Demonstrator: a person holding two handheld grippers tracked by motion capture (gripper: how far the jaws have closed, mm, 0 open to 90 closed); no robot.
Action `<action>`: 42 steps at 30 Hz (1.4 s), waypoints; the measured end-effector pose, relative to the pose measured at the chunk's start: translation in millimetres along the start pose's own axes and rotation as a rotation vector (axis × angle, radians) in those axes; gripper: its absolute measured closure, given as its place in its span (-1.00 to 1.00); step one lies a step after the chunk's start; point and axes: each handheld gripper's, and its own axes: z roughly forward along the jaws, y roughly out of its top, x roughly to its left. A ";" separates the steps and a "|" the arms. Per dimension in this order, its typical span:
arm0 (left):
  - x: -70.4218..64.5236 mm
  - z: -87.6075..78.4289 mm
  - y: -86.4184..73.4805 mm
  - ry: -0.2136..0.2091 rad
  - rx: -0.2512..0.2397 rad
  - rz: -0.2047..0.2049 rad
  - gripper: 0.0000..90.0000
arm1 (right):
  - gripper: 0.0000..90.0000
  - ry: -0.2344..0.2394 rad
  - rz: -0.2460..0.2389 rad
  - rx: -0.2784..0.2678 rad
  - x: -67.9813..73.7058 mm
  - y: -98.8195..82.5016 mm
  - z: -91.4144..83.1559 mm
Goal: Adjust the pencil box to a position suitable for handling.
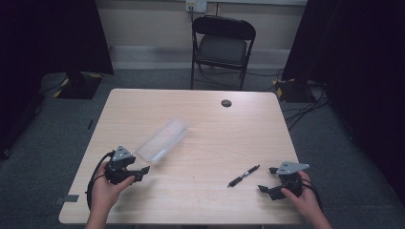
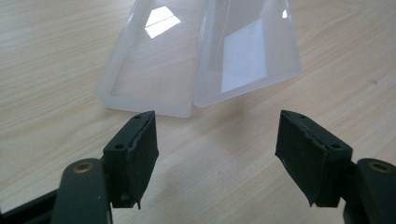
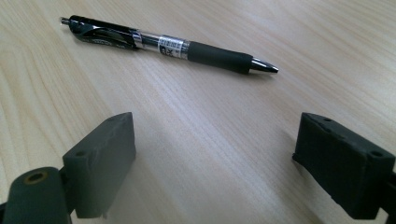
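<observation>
Left gripper gapes wide, empty — the clear case, apparently hinged open, lies just ahead, untouched.

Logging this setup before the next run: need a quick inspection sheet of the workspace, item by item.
Surface: light wood table, with a dark round grommet near its far edge.
Job's things: clear plastic case lying open at the table's left; black pen lying flat at the right.
Clutter: nothing seen.
Grippers: left gripper open, short of the case, fingers not touching it; right gripper open, short of the pen, nothing between its fingers.
Cables: a black cable loops from the left gripper; more cables lie on the floor at right.
Surroundings: black folding chair beyond the table, grey carpet, dark curtains at both sides.
</observation>
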 end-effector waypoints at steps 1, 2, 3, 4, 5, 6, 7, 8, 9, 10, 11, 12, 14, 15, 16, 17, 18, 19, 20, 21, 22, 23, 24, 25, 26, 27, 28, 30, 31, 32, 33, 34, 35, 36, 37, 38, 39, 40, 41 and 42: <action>1.6 0.2 -0.1 0.005 0.000 0.000 -0.34 | -0.75 0.000 0.000 0.000 0.0 0.0 0.0; 3.3 0.2 -0.1 0.006 0.003 0.001 -0.33 | -0.75 0.001 0.000 0.000 0.0 0.0 0.0; 4.9 0.3 -0.1 0.012 0.003 0.002 -0.33 | -0.75 0.000 0.000 0.000 0.0 0.0 0.0; 6.3 0.7 0.1 0.014 0.001 -0.003 -0.33 | -0.75 0.000 0.000 0.000 0.0 0.0 0.0; 8.5 0.4 0.4 0.016 0.007 0.000 -0.32 | -0.75 0.000 -0.002 -0.001 -0.1 0.0 0.0; 9.8 0.9 0.4 0.017 -0.001 -0.015 -0.32 | -0.75 0.000 0.000 0.000 -0.1 0.0 0.0; 11.9 0.5 0.6 0.027 0.001 -0.013 -0.31 | -0.75 0.000 0.000 0.000 0.0 0.0 0.0; 14.0 0.6 0.7 0.030 0.001 -0.016 -0.30 | -0.75 0.000 0.000 0.000 0.0 0.0 0.0; 16.0 0.5 0.8 0.034 0.000 -0.022 -0.29 | -0.75 0.000 0.000 0.000 0.0 0.0 0.0; 17.9 0.3 1.1 0.037 -0.002 -0.029 -0.29 | -0.75 0.000 0.000 0.000 0.0 0.0 0.0; 19.7 0.3 1.4 0.044 -0.003 -0.032 -0.29 | -0.75 0.000 0.000 0.000 0.0 0.0 0.0; 21.1 0.9 1.8 0.046 -0.006 -0.039 -0.28 | -0.75 0.000 0.000 0.000 0.0 0.0 0.0; 23.1 2.7 3.4 0.051 -0.004 -0.043 -0.28 | -0.75 0.000 0.000 0.000 0.0 0.0 0.0; 23.9 4.1 4.7 0.057 -0.001 -0.041 -0.27 | -0.75 0.000 0.000 0.000 0.0 0.0 0.0; 24.4 6.1 6.0 0.061 -0.004 -0.041 -0.26 | -0.75 0.000 0.000 0.000 0.0 0.0 0.0; 25.4 8.1 7.3 0.061 -0.005 -0.041 -0.25 | -0.75 0.000 0.000 0.000 0.0 0.0 0.0; 26.2 10.2 8.9 0.059 -0.005 -0.043 -0.24 | -0.75 0.000 0.000 0.000 0.0 0.0 0.0; 26.9 12.6 10.3 0.063 -0.009 -0.045 -0.23 | -0.75 0.001 0.000 0.000 0.0 0.0 0.0; 27.5 15.2 11.4 0.067 -0.012 -0.048 -0.23 | -0.75 0.000 0.000 0.000 0.0 0.0 0.0; 28.7 17.4 12.6 0.065 -0.012 -0.049 -0.22 | -0.75 0.000 0.000 0.000 0.0 0.0 0.0; 29.9 19.7 13.4 0.068 -0.013 -0.048 -0.21 | -0.75 0.000 0.000 0.000 0.1 0.0 0.0; 30.7 22.6 13.9 0.068 -0.012 -0.052 -0.20 | -0.75 0.001 0.000 0.000 0.1 0.0 0.0; 31.8 25.1 14.5 0.071 -0.008 -0.047 -0.20 | -0.75 0.000 0.000 0.000 0.0 0.0 0.0; 33.5 26.9 15.5 0.080 -0.004 -0.040 -0.20 | -0.75 0.000 0.000 0.000 0.0 0.0 0.0; 34.8 28.6 16.4 0.082 -0.010 -0.047 -0.20 | -0.75 0.000 0.000 0.000 0.0 0.0 0.0; 36.2 30.1 17.6 0.083 -0.016 -0.056 -0.20 | -0.75 0.000 0.000 0.000 0.1 0.0 0.0; 37.9 31.2 18.8 0.087 -0.020 -0.059 -0.20 | -0.75 0.000 0.000 0.000 0.1 0.0 0.0; 41.3 33.1 21.8 0.101 -0.021 -0.057 -0.21 | -0.75 0.000 0.000 0.000 0.0 0.0 0.0; 43.2 33.8 23.2 0.107 -0.017 -0.050 -0.21 | -0.75 0.001 0.000 0.000 0.0 0.0 0.0; 44.5 35.4 24.3 0.109 -0.021 -0.052 -0.21 | -0.75 0.000 0.000 0.000 0.0 0.0 0.0; 45.8 36.2 25.1 0.118 -0.023 -0.050 -0.21 | -0.75 0.001 0.000 0.000 0.0 0.0 0.0; 46.6 37.7 25.7 0.114 -0.019 -0.054 -0.20 | -0.75 0.000 0.000 0.000 0.0 0.0 0.0; 47.0 39.4 26.0 0.117 -0.013 -0.050 -0.19 | -0.75 0.000 0.000 0.000 0.0 0.0 0.0; 47.3 41.4 25.9 0.119 -0.010 -0.046 -0.18 | -0.75 0.000 0.000 0.000 0.0 0.0 0.0; 47.9 43.1 25.7 0.118 -0.001 -0.042 -0.17 | -0.75 0.000 0.000 0.000 0.0 0.0 0.0; 48.0 44.9 25.1 0.118 0.001 -0.046 -0.15 | -0.75 0.001 -0.001 0.000 0.0 0.0 0.0; 48.2 46.5 24.3 0.121 0.005 -0.039 -0.10 | -0.75 0.001 0.000 0.000 0.0 0.0 0.0; 47.9 48.2 23.4 0.124 0.015 -0.028 -0.05 | -0.75 0.000 0.000 0.000 0.1 0.0 0.0; 46.9 50.4 21.9 0.115 0.014 -0.033 0.02 | -0.75 0.000 0.000 0.000 0.1 0.0 0.0; 46.1 52.1 20.7 0.111 0.023 -0.031 0.06 | -0.75 0.000 0.000 0.000 0.0 0.0 0.0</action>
